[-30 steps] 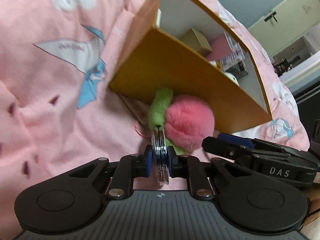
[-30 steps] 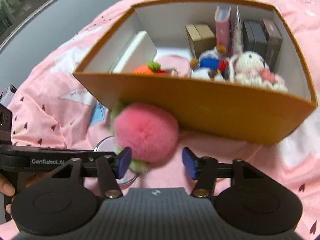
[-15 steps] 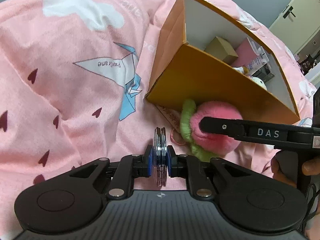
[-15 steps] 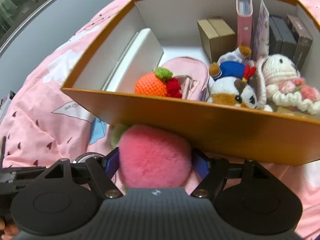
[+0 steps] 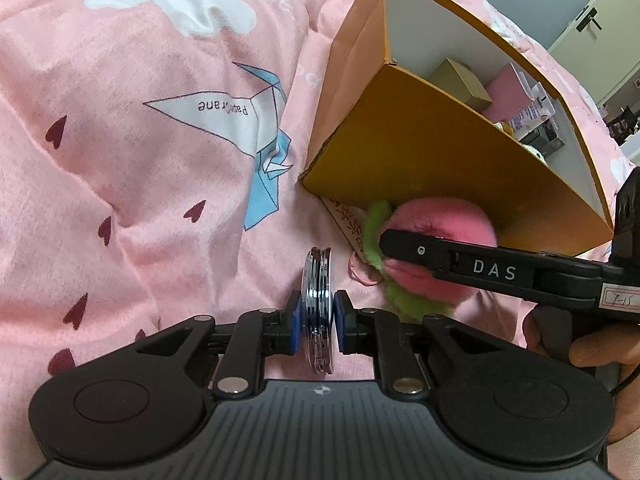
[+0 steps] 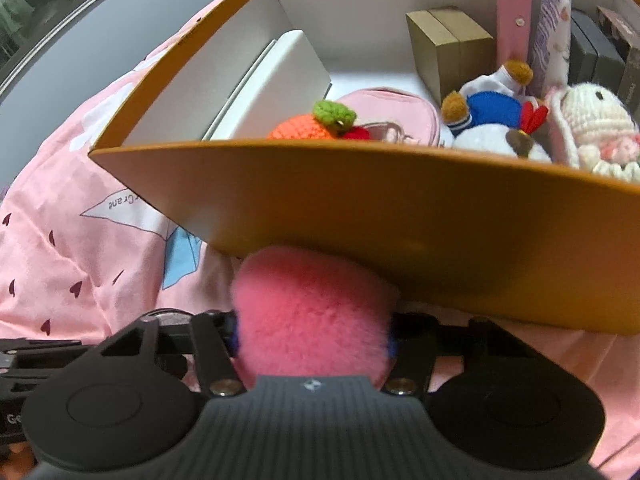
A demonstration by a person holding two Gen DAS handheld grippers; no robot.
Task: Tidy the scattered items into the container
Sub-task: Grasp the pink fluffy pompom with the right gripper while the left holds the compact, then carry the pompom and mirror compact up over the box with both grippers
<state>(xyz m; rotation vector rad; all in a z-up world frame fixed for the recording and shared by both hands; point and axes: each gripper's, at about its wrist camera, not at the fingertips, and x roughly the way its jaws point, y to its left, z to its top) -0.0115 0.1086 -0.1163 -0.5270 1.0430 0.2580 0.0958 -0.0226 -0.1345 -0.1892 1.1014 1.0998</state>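
Observation:
A fluffy pink plush peach [image 6: 312, 304] with green leaves [image 5: 376, 224] lies on the pink bedding against the front wall of the orange box [image 6: 360, 208]. My right gripper [image 6: 313, 340] straddles it, jaws closing, and the blue pads sink into the fur on both sides. In the left wrist view one right finger [image 5: 460, 264] crosses the peach [image 5: 440, 220]. My left gripper [image 5: 318, 322] holds a round silver disc [image 5: 318, 276] upright on edge between its blue pads. Its jaws are easing open slightly, with the disc still between them.
The box [image 5: 440, 152] holds a crochet orange [image 6: 300, 130], a pink pouch [image 6: 392, 108], plush toys [image 6: 492, 120], small cartons [image 6: 448, 48] and upright books [image 6: 514, 20]. A printed paper tag [image 5: 344, 220] pokes out under its corner. A person's hand [image 5: 592, 344] grips the right tool.
The right gripper came forward and down around the peach, and its jaws narrowed onto it. The left gripper turned a little with the disc still in it.

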